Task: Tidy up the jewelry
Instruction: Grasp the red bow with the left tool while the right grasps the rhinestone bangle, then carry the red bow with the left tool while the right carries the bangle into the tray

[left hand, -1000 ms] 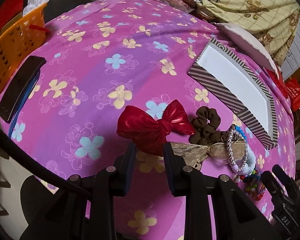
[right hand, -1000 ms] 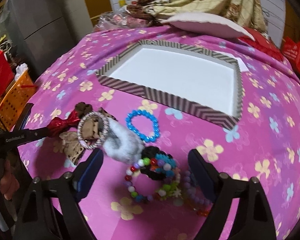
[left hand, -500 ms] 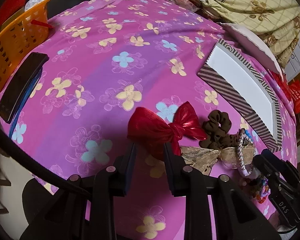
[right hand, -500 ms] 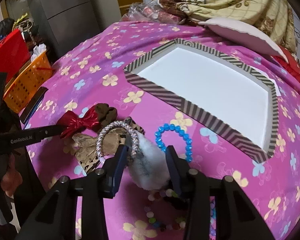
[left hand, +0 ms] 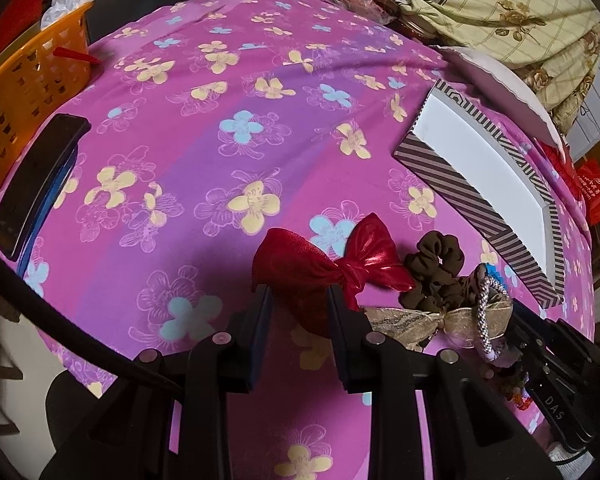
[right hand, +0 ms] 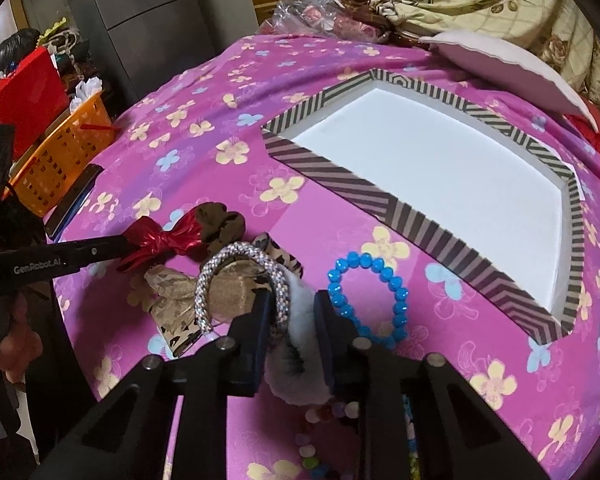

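My left gripper (left hand: 298, 304) has its fingers either side of one lobe of a shiny red bow (left hand: 364, 256), pads against it, on the pink flowered cloth. Beside the bow lie a brown scrunchie (left hand: 436, 256) and a gold ribbon bow (left hand: 400, 320). My right gripper (right hand: 294, 300) has its jaws closing on a white fluffy scrunchie (right hand: 296, 384); the edge of a silver rope bracelet (right hand: 204, 284) is caught against the left finger. A blue bead bracelet (right hand: 364, 268) lies just right of it. The striped tray (right hand: 340, 180) with a white floor sits beyond.
Coloured bead bracelets (right hand: 324, 412) lie under the right gripper. An orange basket (left hand: 28, 92) and a flat black case (left hand: 40, 176) sit at the cloth's left edge. A white pillow (right hand: 500, 60) and patterned bedding lie behind the tray.
The right gripper moved left from the bead bracelets to the fluffy scrunchie and its jaws narrowed from wide open onto it. The left gripper stayed at the red bow.
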Available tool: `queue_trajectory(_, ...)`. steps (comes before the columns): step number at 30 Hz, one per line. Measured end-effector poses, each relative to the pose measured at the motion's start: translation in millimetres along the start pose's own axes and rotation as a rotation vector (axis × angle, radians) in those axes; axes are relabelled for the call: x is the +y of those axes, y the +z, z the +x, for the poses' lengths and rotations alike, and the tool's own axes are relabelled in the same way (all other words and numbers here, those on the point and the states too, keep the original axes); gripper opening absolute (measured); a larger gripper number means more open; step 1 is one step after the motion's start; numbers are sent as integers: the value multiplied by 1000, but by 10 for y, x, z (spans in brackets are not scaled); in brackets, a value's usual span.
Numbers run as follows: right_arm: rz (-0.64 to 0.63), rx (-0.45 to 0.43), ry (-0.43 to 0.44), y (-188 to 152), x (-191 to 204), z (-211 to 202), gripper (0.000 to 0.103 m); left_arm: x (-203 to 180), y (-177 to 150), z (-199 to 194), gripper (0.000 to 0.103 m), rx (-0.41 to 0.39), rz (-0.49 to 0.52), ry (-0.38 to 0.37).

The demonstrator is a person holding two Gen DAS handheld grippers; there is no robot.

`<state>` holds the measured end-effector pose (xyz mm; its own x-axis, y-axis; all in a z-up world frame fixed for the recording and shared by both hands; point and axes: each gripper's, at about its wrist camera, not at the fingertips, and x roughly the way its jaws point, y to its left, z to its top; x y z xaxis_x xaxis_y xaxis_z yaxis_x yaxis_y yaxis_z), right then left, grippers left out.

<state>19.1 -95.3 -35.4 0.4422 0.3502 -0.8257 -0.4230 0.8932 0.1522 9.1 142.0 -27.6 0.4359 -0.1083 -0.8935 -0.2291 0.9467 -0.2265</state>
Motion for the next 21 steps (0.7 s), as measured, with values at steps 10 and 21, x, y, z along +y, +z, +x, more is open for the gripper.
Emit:
queue_trajectory(10, 17, -76, 26, 24, -67, -262, 7, -34, 23, 18, 41, -7, 15, -10)
queue_trajectory(21, 95, -98, 31, 28, -287, -420, 7, -252, 55, 173, 51, 28, 169, -96)
